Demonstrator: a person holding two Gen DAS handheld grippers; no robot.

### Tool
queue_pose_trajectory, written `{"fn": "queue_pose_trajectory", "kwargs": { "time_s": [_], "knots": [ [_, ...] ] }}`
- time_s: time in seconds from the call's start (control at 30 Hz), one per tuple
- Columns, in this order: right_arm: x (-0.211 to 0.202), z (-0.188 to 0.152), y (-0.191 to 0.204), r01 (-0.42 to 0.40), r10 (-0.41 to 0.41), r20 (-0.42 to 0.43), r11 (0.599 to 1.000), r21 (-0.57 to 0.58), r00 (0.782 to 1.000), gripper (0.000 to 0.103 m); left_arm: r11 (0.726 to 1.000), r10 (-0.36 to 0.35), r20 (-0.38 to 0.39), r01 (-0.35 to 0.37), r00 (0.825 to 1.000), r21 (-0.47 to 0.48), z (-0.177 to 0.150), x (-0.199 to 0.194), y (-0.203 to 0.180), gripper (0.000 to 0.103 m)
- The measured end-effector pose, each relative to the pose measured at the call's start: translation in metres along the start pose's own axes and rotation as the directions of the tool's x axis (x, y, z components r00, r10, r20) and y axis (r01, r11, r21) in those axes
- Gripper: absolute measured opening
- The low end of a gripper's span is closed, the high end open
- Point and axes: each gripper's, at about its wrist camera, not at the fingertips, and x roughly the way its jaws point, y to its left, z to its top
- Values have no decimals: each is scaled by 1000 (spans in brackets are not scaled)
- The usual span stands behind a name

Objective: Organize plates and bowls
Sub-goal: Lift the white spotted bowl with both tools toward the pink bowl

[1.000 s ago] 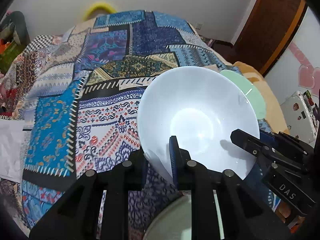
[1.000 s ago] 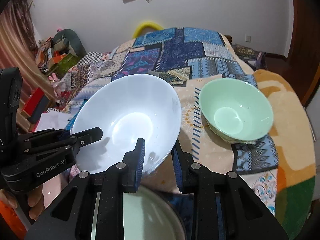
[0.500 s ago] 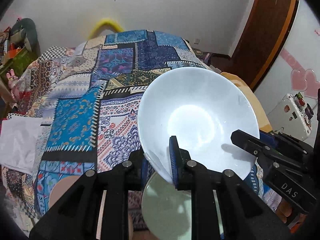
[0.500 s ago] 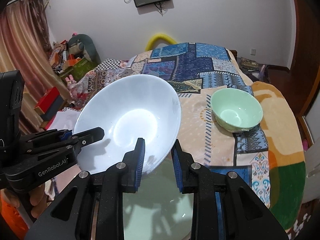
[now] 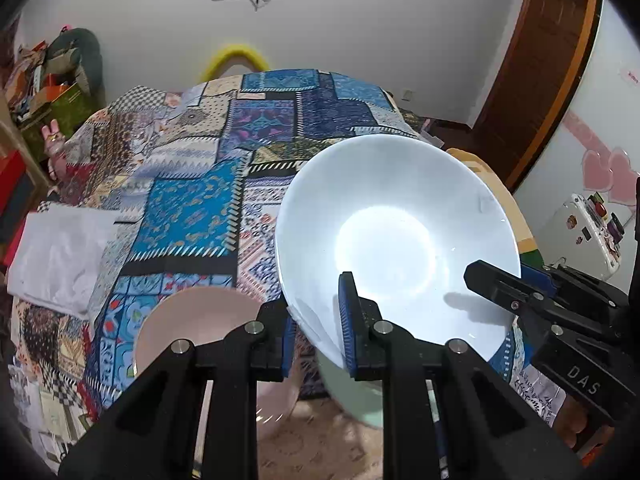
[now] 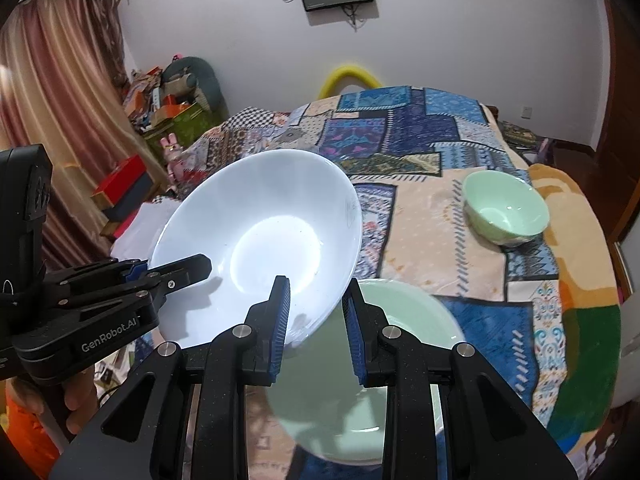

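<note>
White bowl: you hold the large white bowl (image 5: 396, 236) in the air above the bed, tilted, gripped at two places on its rim.
Left hand-held gripper: your left hand-held gripper (image 5: 314, 336) is closed narrow on the bowl's near rim, one blue pad inside the bowl and one outside.
Right hand-held gripper: your right hand-held gripper (image 6: 316, 320) pinches the rim on the opposite side the same way.
Large green bowl: a pale green bowl (image 6: 404, 344) sits on the bed directly beneath the white bowl, partly hidden by it.
Small green bowl: a smaller green bowl (image 6: 506, 208) stands upright on the patchwork bedspread (image 6: 432, 152), well to the right of the white bowl.
Pink bowl: a pink bowl (image 5: 192, 320) lies below and left of the white bowl, beside the large green one.
Folded white cloth: a folded white cloth (image 5: 60, 252) lies far left of the white bowl, at the bed's edge.
</note>
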Motion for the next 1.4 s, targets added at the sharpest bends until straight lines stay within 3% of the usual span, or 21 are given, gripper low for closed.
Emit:
{"fn": "queue_pose_trajectory", "kwargs": {
  "time_s": [0.37,0.8,1.4],
  "knots": [
    [31,-13,47,-62,60,-63,997,-35,996,25,996,46,-15,-47,999,-75,-33,-16,49,19],
    [73,-32,78,-100,88,-180,993,-55,980,25,984,85,-100,-99,991,-151,-67,6,111,19],
    [100,-46,78,-107,90,-270,993,-49,959,25,981,88,-179,-116,980,-153,-89,41,131,19]
  ]
}}
